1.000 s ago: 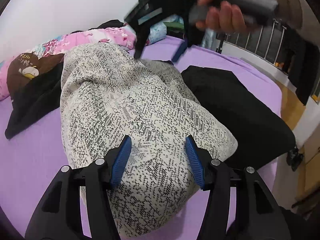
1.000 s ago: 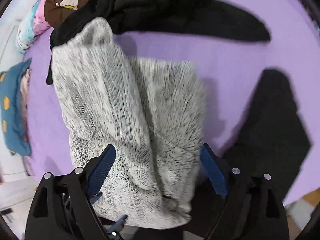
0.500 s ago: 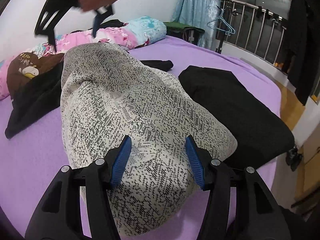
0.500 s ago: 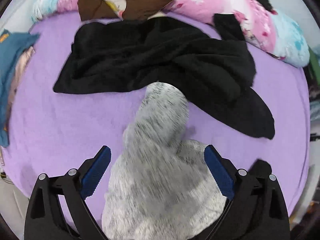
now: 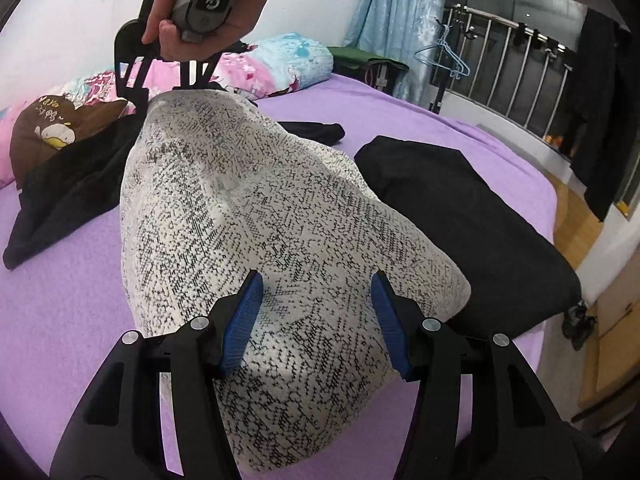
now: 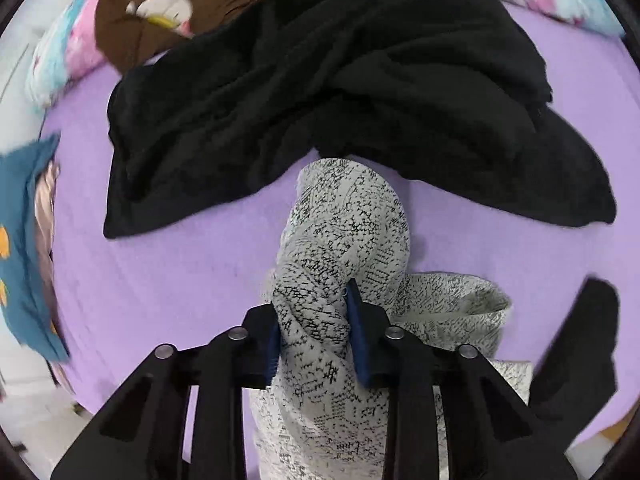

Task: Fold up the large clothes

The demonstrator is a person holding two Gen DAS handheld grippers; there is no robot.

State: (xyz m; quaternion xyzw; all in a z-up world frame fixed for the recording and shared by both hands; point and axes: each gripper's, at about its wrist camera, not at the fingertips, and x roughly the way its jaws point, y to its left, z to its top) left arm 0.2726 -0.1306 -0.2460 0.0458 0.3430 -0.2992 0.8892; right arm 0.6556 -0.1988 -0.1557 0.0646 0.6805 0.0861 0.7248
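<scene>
On a purple bed point(image 5: 72, 320), a speckled black-and-white knit garment point(image 5: 260, 216) lies stretched away from the left gripper point(image 5: 316, 320), its long axis running from that gripper's fingers up and leftward to the far end by the pillows. From the left: a crumpled black garment point(image 5: 68, 192) sits beside the knit's far end, the knit fills the centre, and a folded black garment point(image 5: 464, 216) lies just to its right. The left gripper's jaws stand half apart with the near, wider end bunched between them; whether the pads actually press it cannot be told. At the far, narrow end the right gripper point(image 6: 314, 332), held in a hand point(image 5: 204, 8) and pointing steeply down, has just been closing and now pinches a rounded tip of knit between its pads. That hand is the nearer to the free end, so the coming fold likely turns on drawing this tip back along the long axis toward the left gripper.
</scene>
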